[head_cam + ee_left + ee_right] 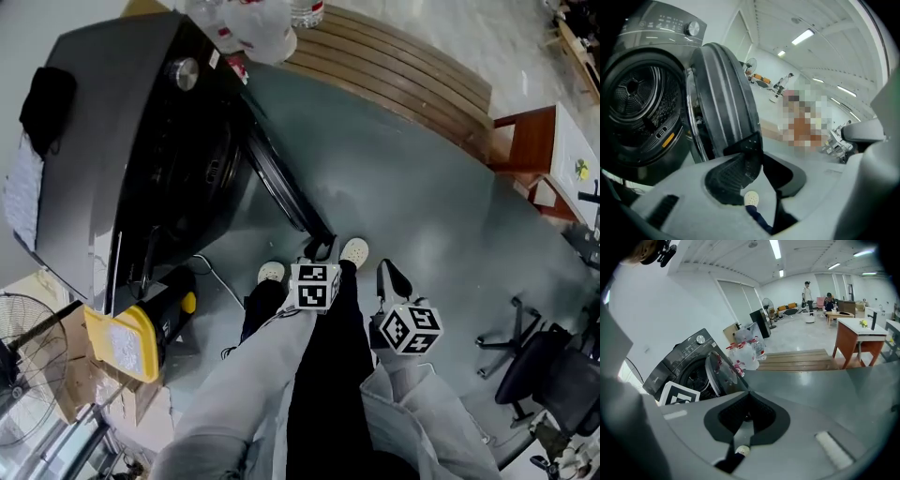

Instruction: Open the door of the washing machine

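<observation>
The dark grey washing machine (122, 141) stands at the left, with its round door (281, 183) swung wide open toward me. In the left gripper view the bare drum (635, 93) shows beside the open door (722, 93). My left gripper (321, 249) hangs just off the door's outer edge, not touching it. Its tips (761, 147) meet with only floor and a shoe seen behind them. My right gripper (394, 277) is further right, over the floor, also shut and holding nothing (747, 394). From there the machine (682, 359) and the door (719, 373) lie ahead on the left.
My legs and white shoes (272, 272) stand right in front of the door. A yellow container (122, 342) and a fan (28, 347) sit left of me. A wooden bench (403, 75) with plastic bags (253, 23) lies behind the machine. An office chair (544, 366) stands at the right.
</observation>
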The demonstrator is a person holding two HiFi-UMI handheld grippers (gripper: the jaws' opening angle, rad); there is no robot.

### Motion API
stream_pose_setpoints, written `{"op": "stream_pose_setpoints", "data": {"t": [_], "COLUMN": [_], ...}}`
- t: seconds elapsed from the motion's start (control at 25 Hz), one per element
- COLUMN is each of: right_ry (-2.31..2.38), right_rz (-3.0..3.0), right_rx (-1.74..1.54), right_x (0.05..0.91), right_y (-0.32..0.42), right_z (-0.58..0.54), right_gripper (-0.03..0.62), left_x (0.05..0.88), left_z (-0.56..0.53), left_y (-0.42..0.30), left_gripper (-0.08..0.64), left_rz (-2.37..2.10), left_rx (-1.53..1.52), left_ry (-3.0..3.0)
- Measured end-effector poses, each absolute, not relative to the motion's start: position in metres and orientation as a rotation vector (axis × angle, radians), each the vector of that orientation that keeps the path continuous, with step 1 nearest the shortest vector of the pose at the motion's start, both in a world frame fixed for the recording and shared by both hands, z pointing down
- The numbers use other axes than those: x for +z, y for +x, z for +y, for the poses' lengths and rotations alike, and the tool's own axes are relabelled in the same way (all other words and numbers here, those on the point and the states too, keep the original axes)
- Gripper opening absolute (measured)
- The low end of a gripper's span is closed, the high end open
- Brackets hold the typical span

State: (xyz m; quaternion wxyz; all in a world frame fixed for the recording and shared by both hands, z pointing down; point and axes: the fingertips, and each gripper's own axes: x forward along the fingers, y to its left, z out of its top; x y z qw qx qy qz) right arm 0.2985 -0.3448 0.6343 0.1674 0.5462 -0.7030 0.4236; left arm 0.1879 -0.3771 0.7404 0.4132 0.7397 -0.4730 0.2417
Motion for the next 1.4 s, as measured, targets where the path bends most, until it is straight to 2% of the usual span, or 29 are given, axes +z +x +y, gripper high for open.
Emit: {"op": "stream_pose_setpoints", "data": {"t": [0.68,1.4], "right_ry": [1.491,1.561], "right_rz": [-2.044,-2.022], "right_rx": [1.221,1.238], "right_x": [0.638,0.641], "right_y": [0.415,0.46], "right_z": [-0.418,-0.412], "right_gripper": [0.011,0.011], "left_x": [0.74,0.739], "left_z": [-0.467,-0.524], "left_y": [0.283,0.323], "left_gripper": [0.117,0.109], "left_rz": [-1.342,-1.375], "left_rx": [0.446,0.335], "left_ry": [1.64,1.555]}}
